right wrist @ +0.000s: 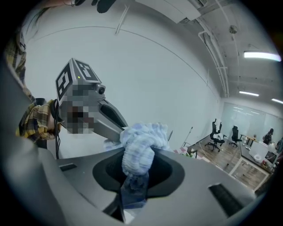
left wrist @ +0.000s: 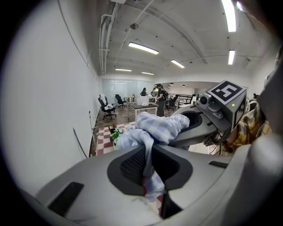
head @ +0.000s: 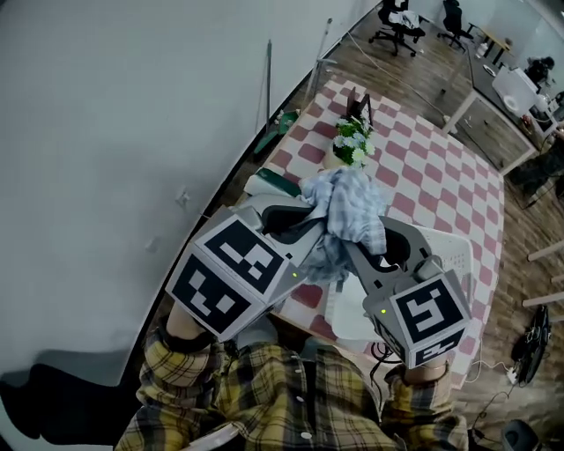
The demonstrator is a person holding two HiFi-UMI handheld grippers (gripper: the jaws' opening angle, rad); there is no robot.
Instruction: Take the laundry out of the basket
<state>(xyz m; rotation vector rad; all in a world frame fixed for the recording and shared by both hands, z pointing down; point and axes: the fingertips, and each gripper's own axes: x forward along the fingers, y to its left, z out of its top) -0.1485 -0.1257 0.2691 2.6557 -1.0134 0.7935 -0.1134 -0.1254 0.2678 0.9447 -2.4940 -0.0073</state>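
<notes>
A pale blue checked cloth point(head: 348, 207) hangs bunched in the air above the table, held by both grippers. My left gripper point(head: 319, 227) is shut on its left side; in the left gripper view the cloth point(left wrist: 155, 127) runs down between the jaws of that gripper point(left wrist: 148, 167). My right gripper point(head: 359, 248) is shut on the other side, and the right gripper view shows a fold of the cloth point(right wrist: 140, 148) pinched in it point(right wrist: 136, 174). The white laundry basket point(head: 460, 257) lies below, mostly hidden by the right gripper.
The table carries a red and white checked tablecloth point(head: 423, 167) with a pot of white flowers point(head: 352, 141) and a dark stand point(head: 359, 106) behind it. A white wall point(head: 115, 132) runs close along the left. Desks and office chairs point(head: 397, 26) stand further off.
</notes>
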